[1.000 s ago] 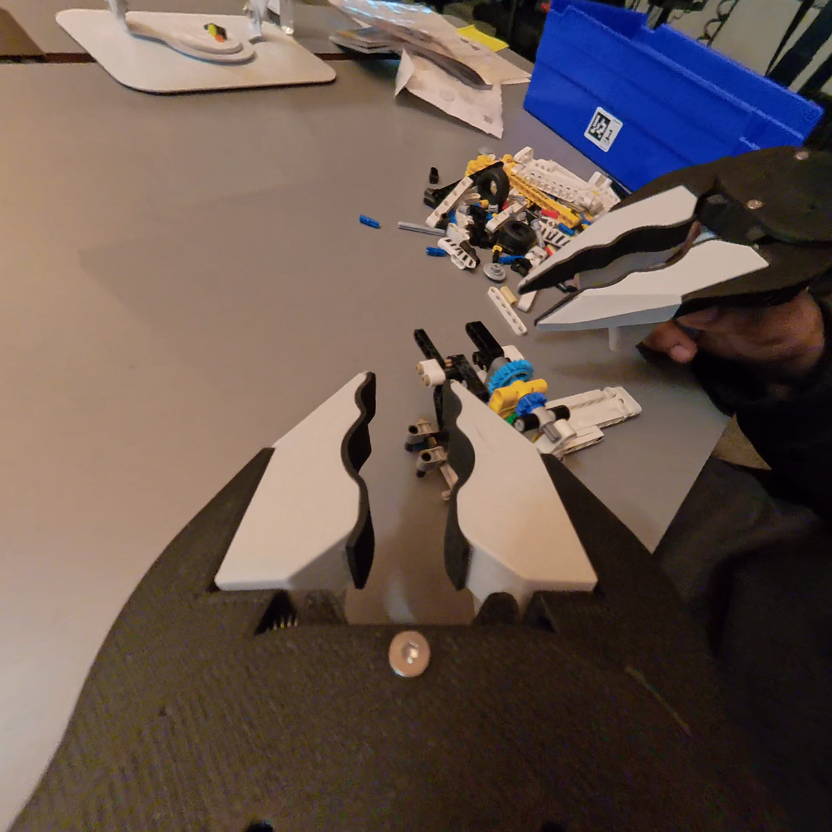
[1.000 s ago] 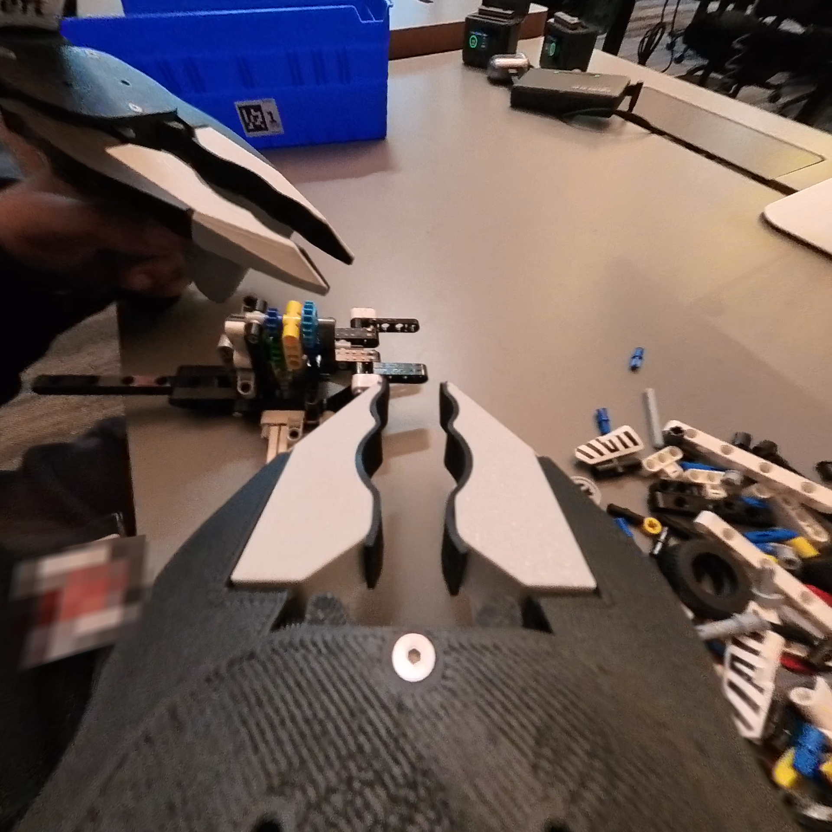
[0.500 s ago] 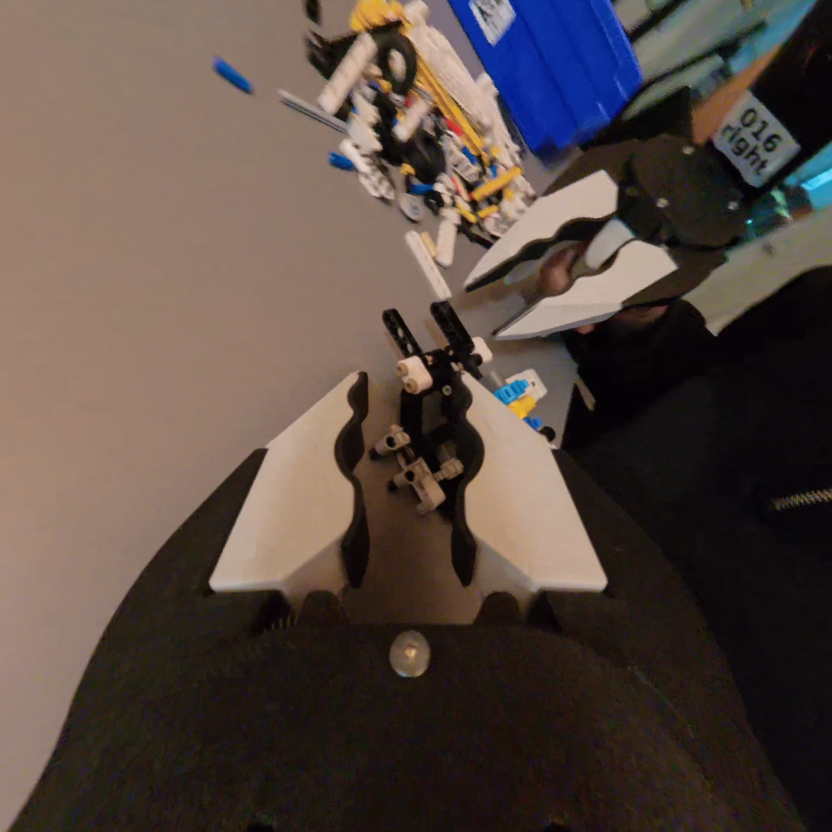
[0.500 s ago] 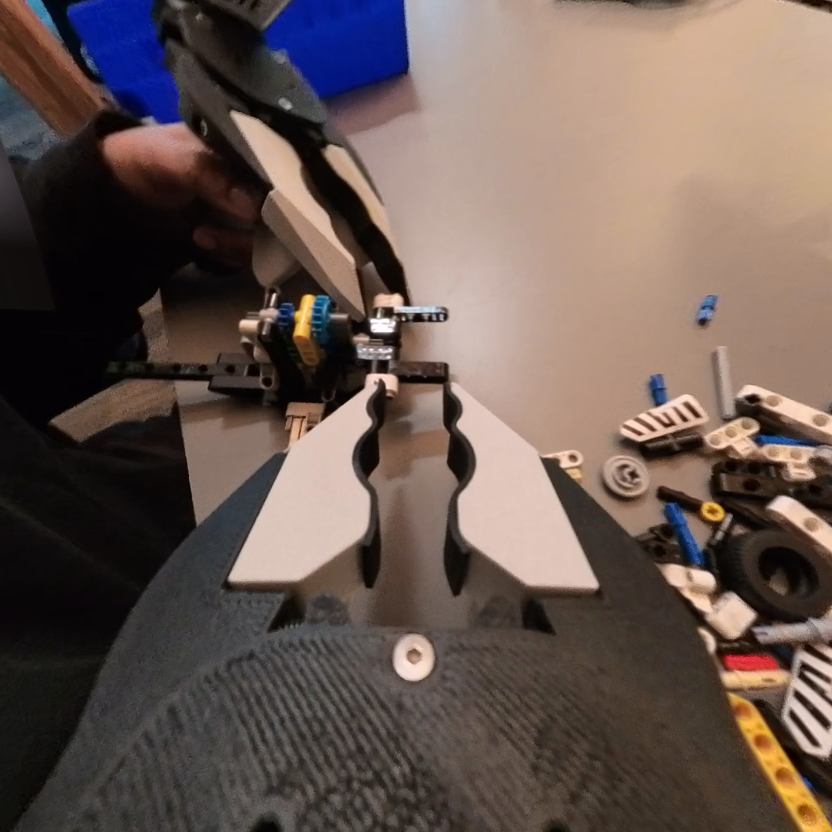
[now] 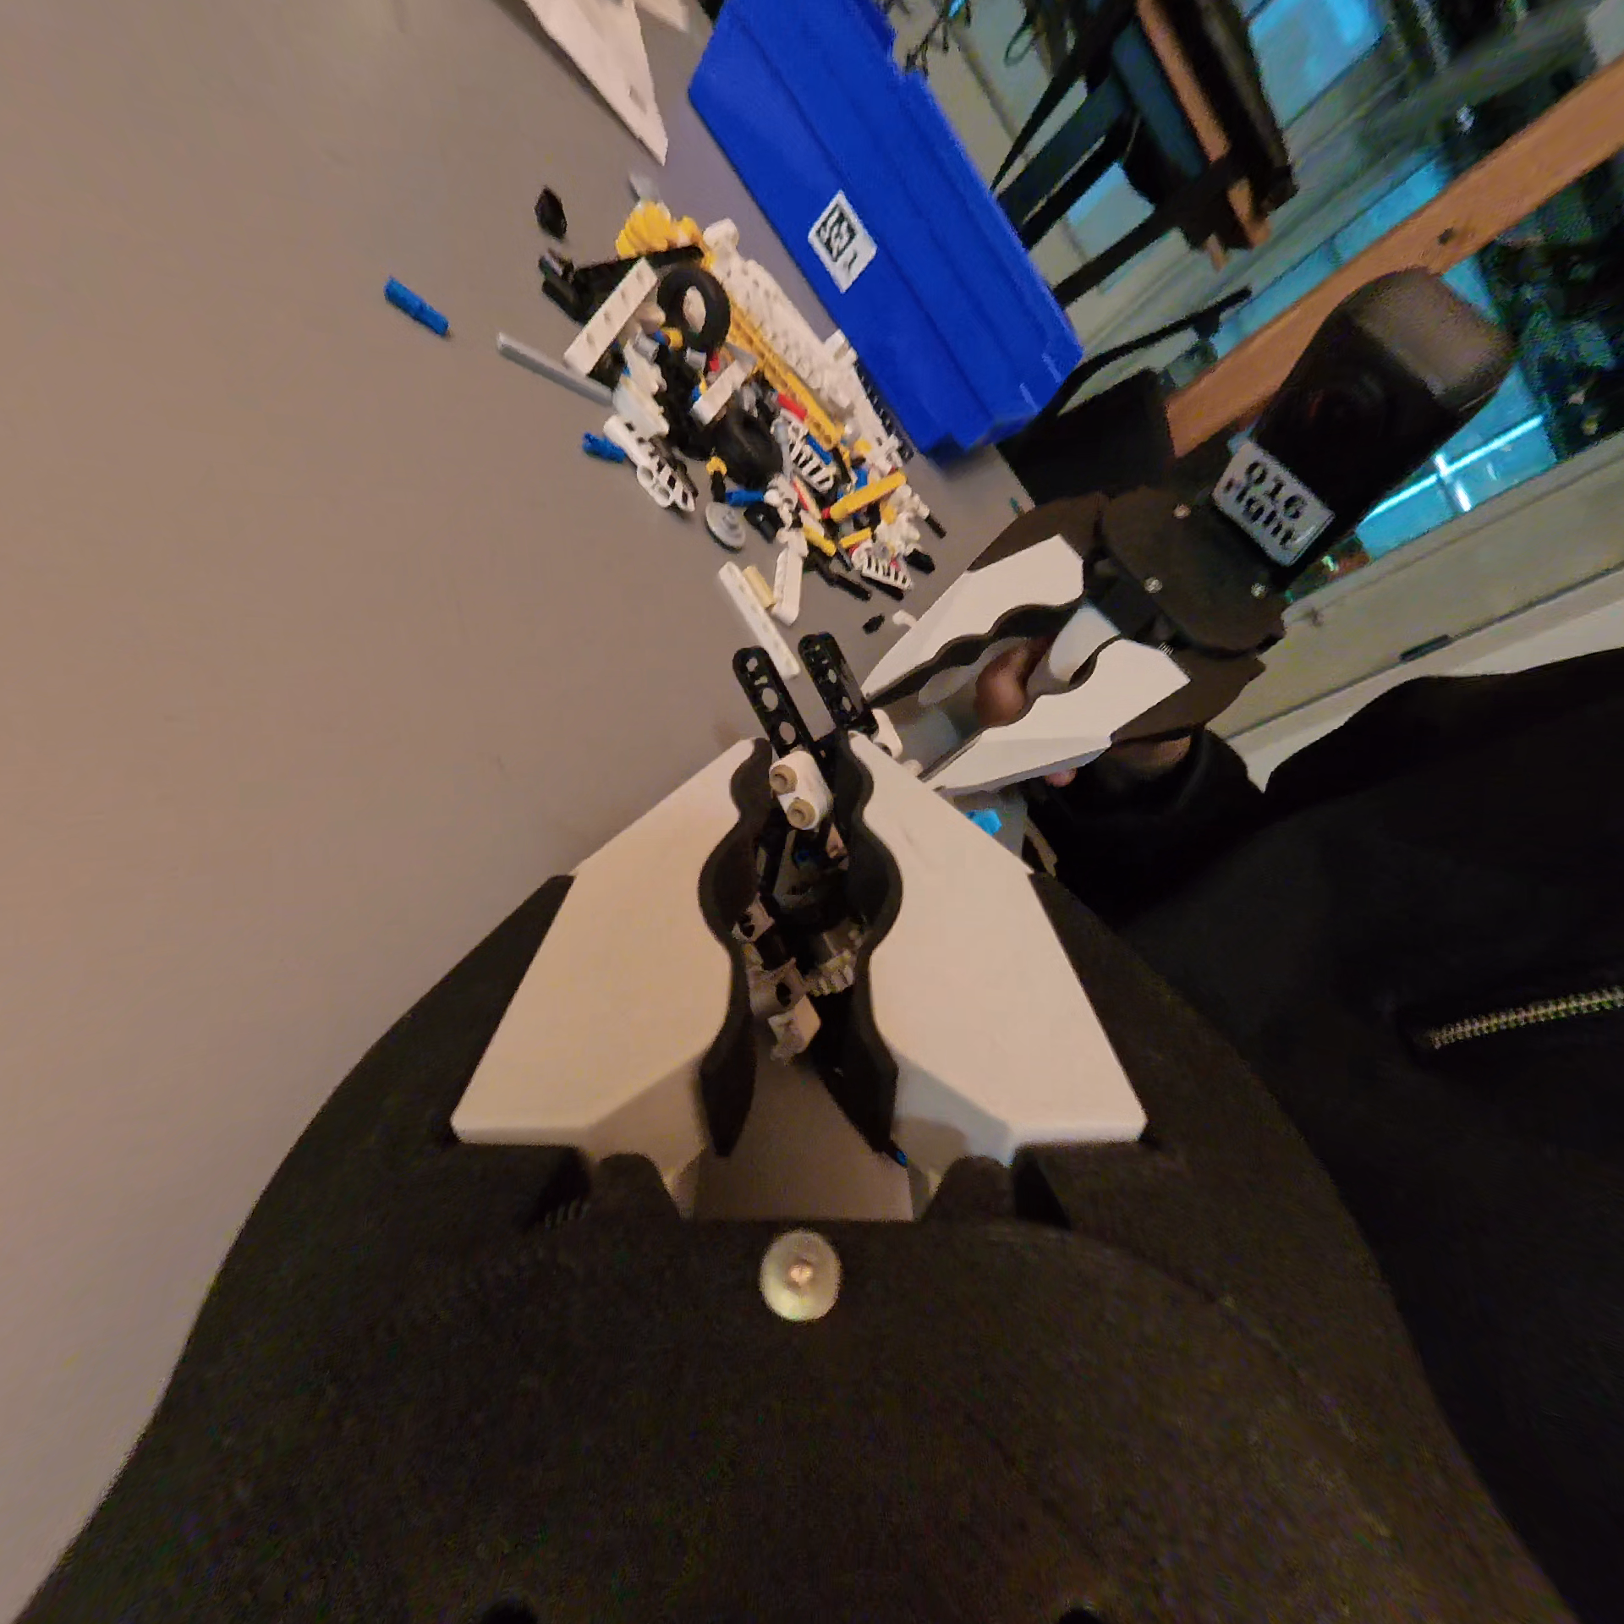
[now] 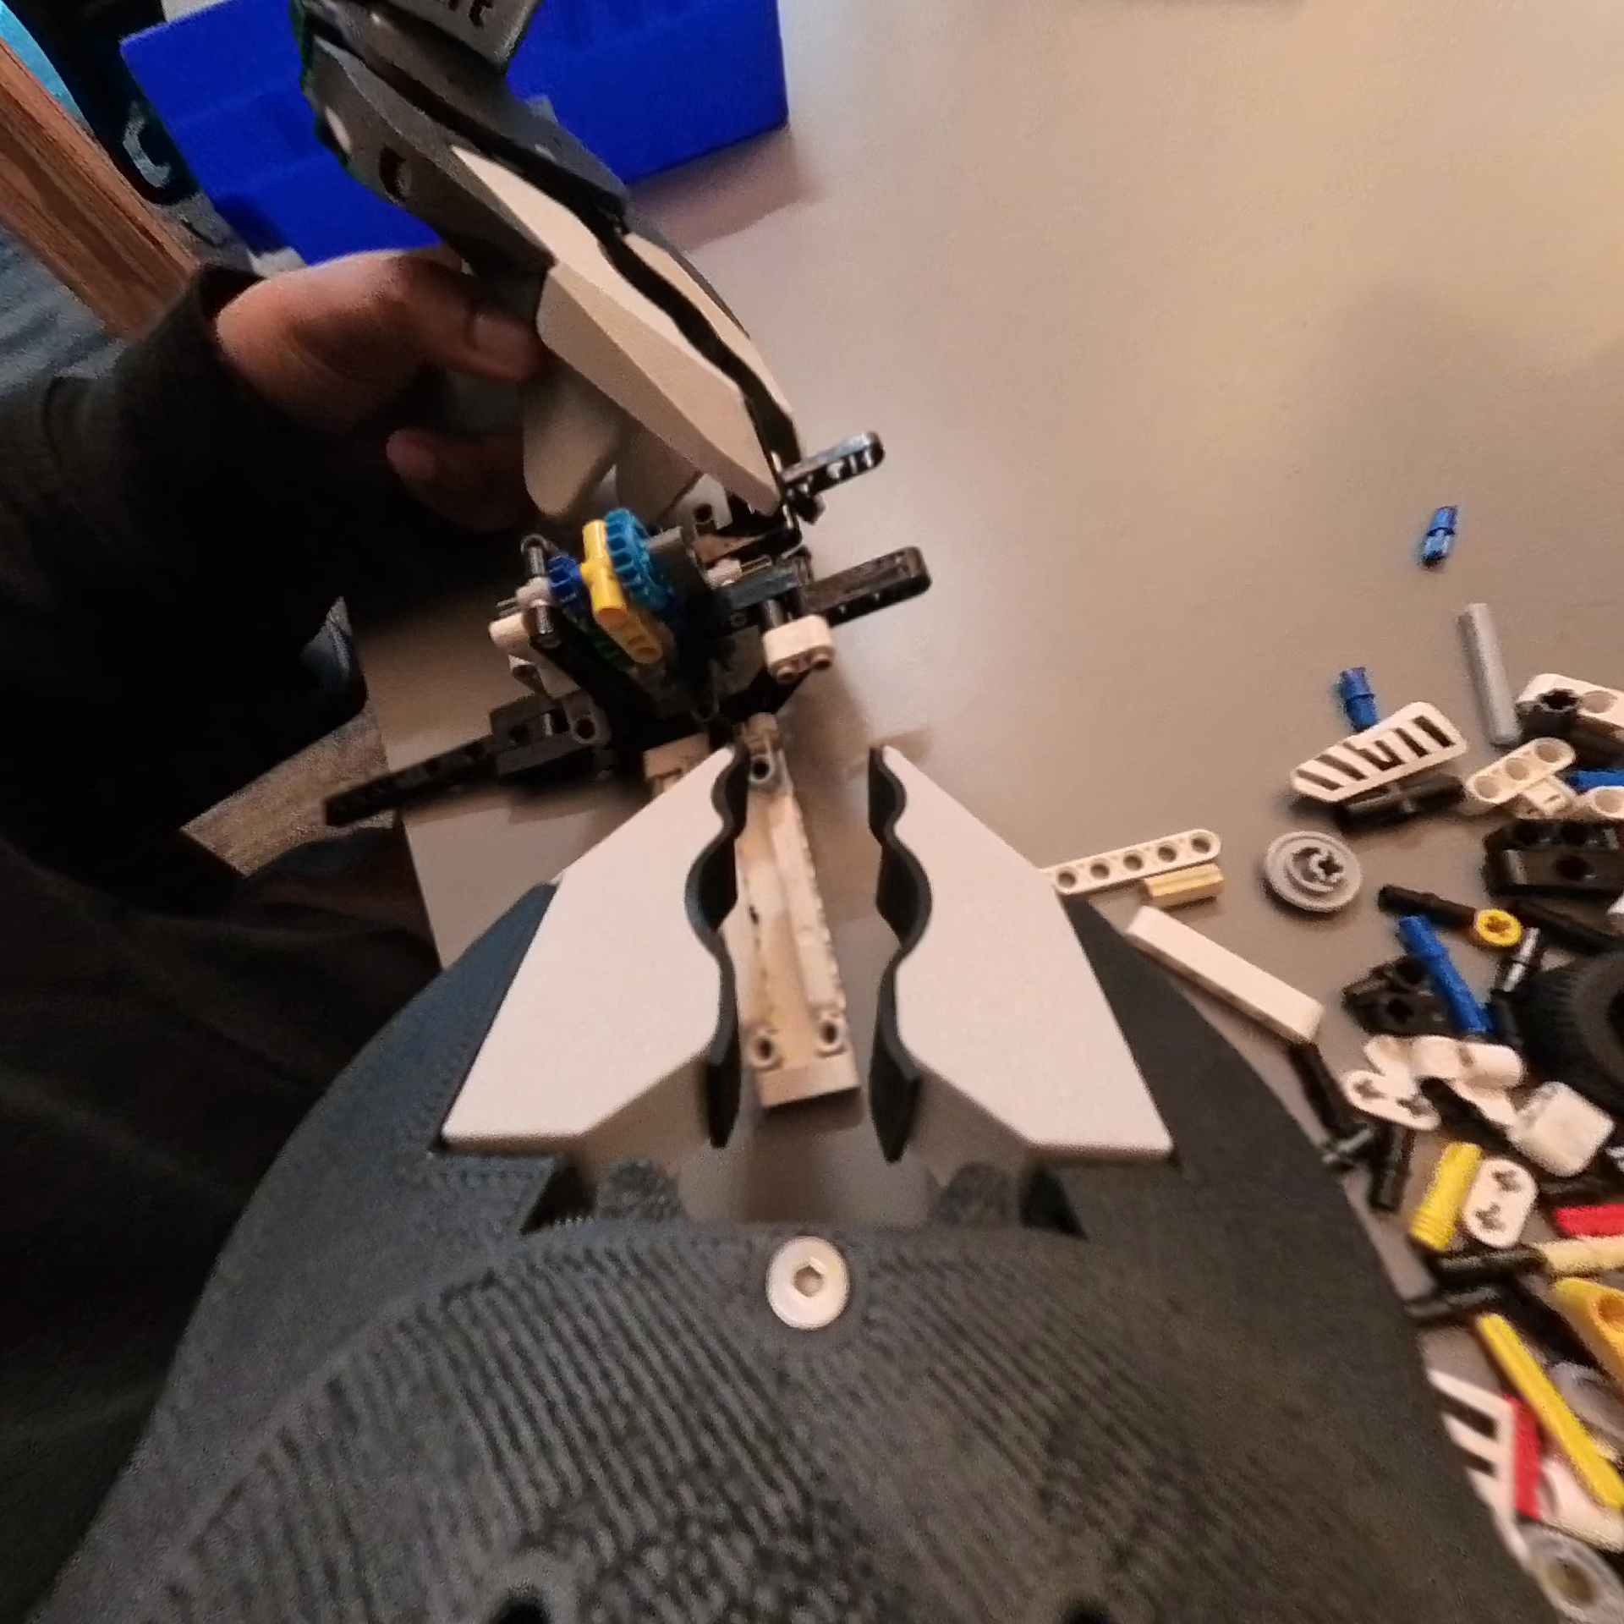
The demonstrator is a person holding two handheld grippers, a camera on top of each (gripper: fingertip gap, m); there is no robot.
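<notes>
The left gripper squeezes the black toy-brick model near the table's edge. The right gripper stays partly open around its white beam, not pinching.

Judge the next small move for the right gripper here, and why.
Probably close the right gripper on the white beam: the beam lies between its open fingers, with a clear gap on the right side, while the left gripper already clamps the brick assembly it joins.
</notes>
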